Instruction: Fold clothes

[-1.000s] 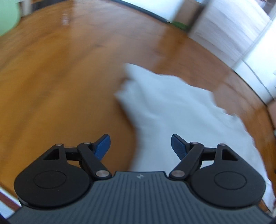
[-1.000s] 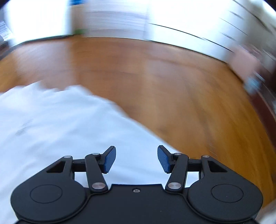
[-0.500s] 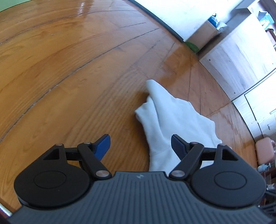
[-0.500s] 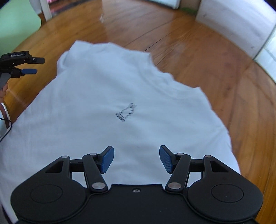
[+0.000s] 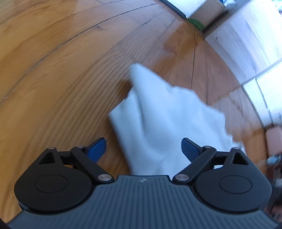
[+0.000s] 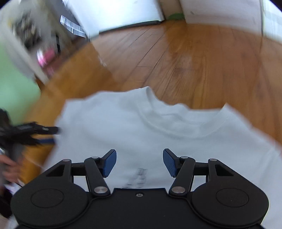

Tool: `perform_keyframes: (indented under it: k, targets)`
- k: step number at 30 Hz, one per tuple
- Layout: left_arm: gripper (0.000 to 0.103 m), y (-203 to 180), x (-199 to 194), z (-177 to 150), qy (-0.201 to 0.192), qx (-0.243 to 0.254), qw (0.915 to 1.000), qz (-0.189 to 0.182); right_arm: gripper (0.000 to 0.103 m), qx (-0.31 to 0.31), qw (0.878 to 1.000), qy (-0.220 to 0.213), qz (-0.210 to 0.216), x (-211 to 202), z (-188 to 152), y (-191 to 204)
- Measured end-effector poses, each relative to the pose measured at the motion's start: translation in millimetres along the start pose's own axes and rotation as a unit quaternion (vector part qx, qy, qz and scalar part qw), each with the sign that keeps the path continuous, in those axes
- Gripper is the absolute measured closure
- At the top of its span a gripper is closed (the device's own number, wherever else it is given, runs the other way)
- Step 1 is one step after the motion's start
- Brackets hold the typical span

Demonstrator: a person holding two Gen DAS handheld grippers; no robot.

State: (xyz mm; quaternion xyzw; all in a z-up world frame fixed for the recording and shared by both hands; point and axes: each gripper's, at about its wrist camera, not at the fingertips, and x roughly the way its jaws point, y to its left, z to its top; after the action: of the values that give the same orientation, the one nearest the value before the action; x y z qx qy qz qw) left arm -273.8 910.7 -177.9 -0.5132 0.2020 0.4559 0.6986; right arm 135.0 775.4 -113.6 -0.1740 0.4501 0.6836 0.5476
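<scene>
A white T-shirt lies spread flat on the wooden table, collar at the far side, a small dark print near my right gripper. My right gripper is open and empty, just above the shirt's chest. In the left wrist view the shirt's left sleeve points away from me. My left gripper is open and empty over that sleeve's near part. The left gripper also shows blurred at the shirt's left edge in the right wrist view.
The round wooden table's far edge runs past a cardboard box and white cabinets. A green surface and cluttered shelves lie off the table's left side.
Both views are motion-blurred. My right gripper has swung toward the shirt's collar. My left gripper has moved closer over the sleeve. Both stay open.
</scene>
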Motion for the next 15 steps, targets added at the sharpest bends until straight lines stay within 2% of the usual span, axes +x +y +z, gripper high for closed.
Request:
perform_keyframes:
  k: [1, 2, 3, 5, 8, 9, 11, 13, 15]
  targets:
    - [0.024, -1.1, 4.7, 2.7, -0.008, -0.008, 0.9998, -0.014, 0.039, 0.018, 1.0, -0.008, 0.014, 1.1, -4.5, -4.9]
    - [0.043, -3.3, 9.0, 4.8, -0.012, -0.011, 0.9995, -0.026, 0.039, 0.03, 0.999, -0.014, 0.019, 2.2, -9.2, -8.8]
    - [0.089, -8.5, 11.9, 5.7, -0.003, -0.004, 0.9994, -0.034, 0.039, 0.044, 0.999, -0.019, 0.021, 3.2, -13.6, -11.9]
    - [0.091, -24.8, 5.4, 3.0, -0.002, 0.021, 0.9981, -0.058, 0.039, 0.085, 0.996, -0.026, 0.033, 4.4, -21.4, -20.9]
    - [0.091, -59.4, -32.9, -18.5, -0.03, 0.064, 0.9897, -0.124, 0.039, 0.153, 0.987, -0.033, 0.039, 0.0, -29.9, -37.0]
    - [0.091, -71.8, -46.3, -28.7, -0.034, 0.077, 0.9854, -0.148, 0.04, 0.17, 0.984, -0.034, 0.025, -3.3, -31.9, -41.4]
    - [0.091, -96.9, -69.5, -55.9, -0.029, 0.104, 0.9753, -0.193, 0.04, 0.167, 0.985, -0.052, -0.018, -14.0, -37.9, -43.9]
    - [0.091, -116.5, -77.0, -93.1, -0.006, 0.123, 0.9652, -0.231, 0.04, 0.141, 0.986, -0.067, -0.062, -29.7, -44.7, -42.4]
    - [0.09, -125.8, -57.4, -136.2, 0.051, 0.124, 0.959, -0.25, 0.04, 0.151, 0.982, -0.088, -0.071, -50.4, -52.8, -47.3]
